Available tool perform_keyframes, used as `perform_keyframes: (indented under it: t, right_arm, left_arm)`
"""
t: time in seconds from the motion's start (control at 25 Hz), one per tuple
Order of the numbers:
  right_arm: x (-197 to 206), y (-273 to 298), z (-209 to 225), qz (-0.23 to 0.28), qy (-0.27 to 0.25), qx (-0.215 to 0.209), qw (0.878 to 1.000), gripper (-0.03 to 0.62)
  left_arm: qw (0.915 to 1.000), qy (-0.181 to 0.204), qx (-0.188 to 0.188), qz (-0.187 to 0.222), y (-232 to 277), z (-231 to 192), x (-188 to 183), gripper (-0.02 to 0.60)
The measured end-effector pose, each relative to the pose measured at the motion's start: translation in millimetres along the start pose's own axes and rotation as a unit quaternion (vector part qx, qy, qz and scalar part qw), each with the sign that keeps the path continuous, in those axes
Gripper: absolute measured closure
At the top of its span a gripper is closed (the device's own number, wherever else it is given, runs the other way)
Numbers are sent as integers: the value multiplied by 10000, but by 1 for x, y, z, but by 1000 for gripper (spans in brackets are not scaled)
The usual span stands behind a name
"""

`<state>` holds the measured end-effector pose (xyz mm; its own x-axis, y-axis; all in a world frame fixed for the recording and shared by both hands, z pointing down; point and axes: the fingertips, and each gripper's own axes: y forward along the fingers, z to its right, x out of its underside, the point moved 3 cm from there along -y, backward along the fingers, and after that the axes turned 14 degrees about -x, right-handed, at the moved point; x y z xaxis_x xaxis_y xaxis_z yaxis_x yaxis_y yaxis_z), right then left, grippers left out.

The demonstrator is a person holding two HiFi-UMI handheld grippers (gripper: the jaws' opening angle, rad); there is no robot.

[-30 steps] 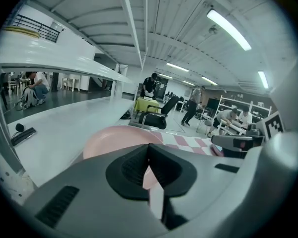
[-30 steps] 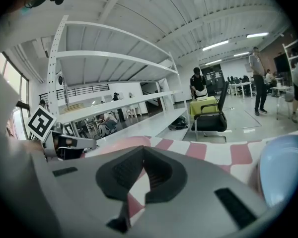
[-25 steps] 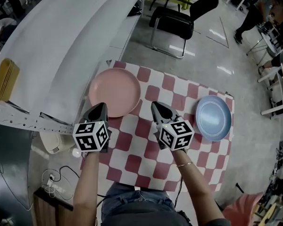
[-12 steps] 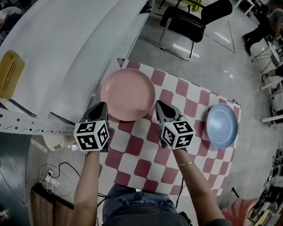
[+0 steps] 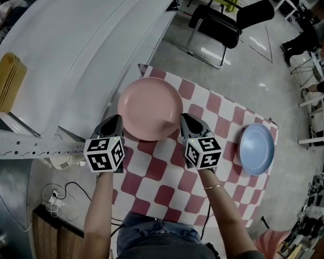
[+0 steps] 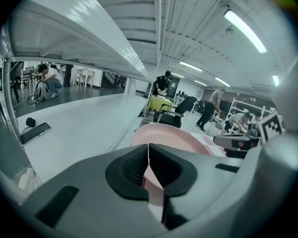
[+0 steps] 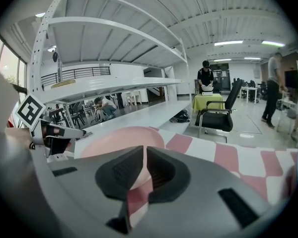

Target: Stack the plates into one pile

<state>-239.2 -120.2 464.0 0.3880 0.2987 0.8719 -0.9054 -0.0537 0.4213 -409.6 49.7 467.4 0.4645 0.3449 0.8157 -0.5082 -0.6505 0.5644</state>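
A pink plate (image 5: 150, 108) lies at the far left corner of the red-and-white checked table (image 5: 205, 161); it also shows just beyond the jaws as the pink plate (image 6: 164, 137) and the pink plate (image 7: 120, 140). A blue plate (image 5: 256, 149) rests at the table's right edge. My left gripper (image 5: 115, 122) hovers at the pink plate's near left rim, shut and empty. My right gripper (image 5: 184, 121) hangs at that plate's near right rim, also shut with nothing in it. Neither touches a plate.
A long white shelf (image 5: 75, 53) runs along the table's left side, with a yellow stack (image 5: 6, 83) on it. A black chair (image 5: 227, 23) stands beyond the table. Cables and a power strip (image 5: 56, 212) lie on the floor at left. People move at the far right.
The head view has shifted, so the table and plates sit further right and lower. Both grippers stay shut near the pink plate's near rim.
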Motion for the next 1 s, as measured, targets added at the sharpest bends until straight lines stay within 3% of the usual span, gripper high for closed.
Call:
perform_keyframes:
  t: [0.44, 1.0]
  right_arm:
    - [8, 7, 19, -148, 203, 28, 9997, 468]
    - [22, 20, 34, -351, 382, 120, 9986, 448]
  left_arm:
    - [9999, -107, -37, -91, 16, 0, 1, 523]
    - [9988, -147, -199, -428, 41, -10, 13, 468]
